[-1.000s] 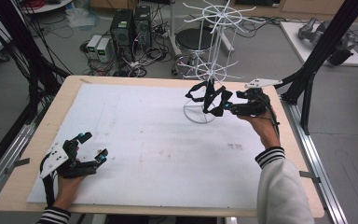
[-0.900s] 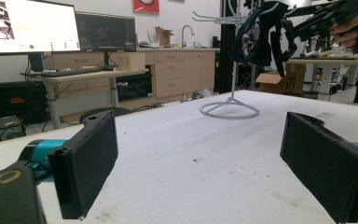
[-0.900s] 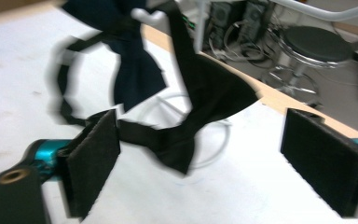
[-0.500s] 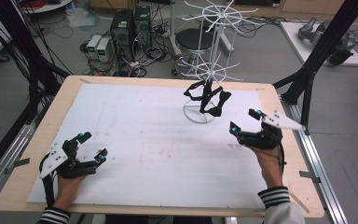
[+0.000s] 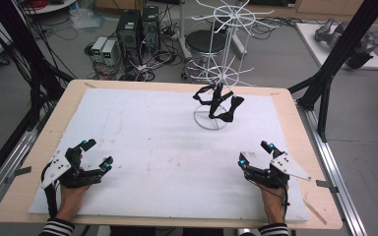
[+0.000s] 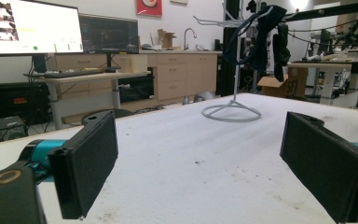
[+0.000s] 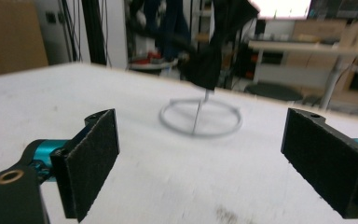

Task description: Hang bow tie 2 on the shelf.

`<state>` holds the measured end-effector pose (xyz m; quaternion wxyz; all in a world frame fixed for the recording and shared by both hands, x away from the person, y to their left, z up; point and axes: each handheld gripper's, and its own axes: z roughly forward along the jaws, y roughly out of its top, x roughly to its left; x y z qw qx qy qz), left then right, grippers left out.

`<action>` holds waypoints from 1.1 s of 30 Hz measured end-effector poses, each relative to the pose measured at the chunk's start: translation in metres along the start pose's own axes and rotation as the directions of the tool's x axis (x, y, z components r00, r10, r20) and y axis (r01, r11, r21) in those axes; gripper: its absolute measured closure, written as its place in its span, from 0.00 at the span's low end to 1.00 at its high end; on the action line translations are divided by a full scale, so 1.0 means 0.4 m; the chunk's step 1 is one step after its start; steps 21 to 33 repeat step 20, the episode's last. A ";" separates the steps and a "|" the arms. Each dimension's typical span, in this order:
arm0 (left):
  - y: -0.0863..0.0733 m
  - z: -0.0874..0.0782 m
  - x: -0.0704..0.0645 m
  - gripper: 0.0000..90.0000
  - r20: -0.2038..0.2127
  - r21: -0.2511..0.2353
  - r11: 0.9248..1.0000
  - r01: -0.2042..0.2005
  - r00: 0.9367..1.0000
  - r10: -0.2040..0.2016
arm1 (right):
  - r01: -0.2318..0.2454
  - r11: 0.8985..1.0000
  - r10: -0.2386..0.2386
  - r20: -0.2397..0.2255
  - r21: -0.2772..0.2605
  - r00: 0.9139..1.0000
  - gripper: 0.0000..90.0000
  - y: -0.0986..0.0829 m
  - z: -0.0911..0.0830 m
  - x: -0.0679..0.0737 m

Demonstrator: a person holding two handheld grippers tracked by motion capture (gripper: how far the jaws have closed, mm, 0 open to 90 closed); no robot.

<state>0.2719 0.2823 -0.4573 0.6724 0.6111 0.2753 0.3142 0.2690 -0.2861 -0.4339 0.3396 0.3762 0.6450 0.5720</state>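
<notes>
A white wire rack (image 5: pixel 211 118) with a ring base stands at the far middle of the white mat (image 5: pixel 167 147). Dark bow ties (image 5: pixel 221 104) hang from its lower arms. My left gripper (image 5: pixel 97 153) rests open near the front left, nothing between its jaws. My right gripper (image 5: pixel 256 153) rests open near the front right, also with nothing in it. The left gripper view has the rack's ring base (image 6: pixel 231 112) far ahead with dark cloth (image 6: pixel 265 37) hanging above. In the right gripper view, the ring base (image 7: pixel 200 116) lies ahead under a hanging dark bow tie (image 7: pixel 209 51).
The mat covers a wooden table (image 5: pixel 295 118). Black frame posts (image 5: pixel 334 64) rise at the right and left. Computers (image 5: pixel 138 29), cables and a stool (image 5: pixel 206 44) stand on the floor behind the table.
My right gripper has drawn back from the rack toward the front right of the table and stands open with nothing in it. The bow ties stay hanging on the rack. My left gripper has not moved.
</notes>
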 end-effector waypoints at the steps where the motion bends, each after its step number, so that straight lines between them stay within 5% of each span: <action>1: 0.000 0.000 0.000 0.13 0.000 0.000 1.000 0.001 1.000 -0.001 | 0.006 1.000 -0.006 -0.006 0.013 1.000 0.12 -0.003 0.006 0.000; 6: 0.000 -0.001 0.001 0.13 -0.003 0.002 1.000 0.000 1.000 0.000 | 0.065 0.998 -0.064 -0.032 0.022 0.997 0.12 -0.007 0.023 0.016; 10: 0.000 -0.001 0.001 0.13 -0.006 0.004 1.000 -0.002 1.000 0.002 | 0.046 0.998 -0.043 -0.070 0.048 0.997 0.12 -0.014 0.032 0.022; 33: 0.000 -0.001 0.001 0.13 -0.009 -0.001 1.000 0.006 1.000 -0.006 | 0.032 0.999 -0.031 -0.062 0.012 0.998 0.12 -0.012 0.029 0.020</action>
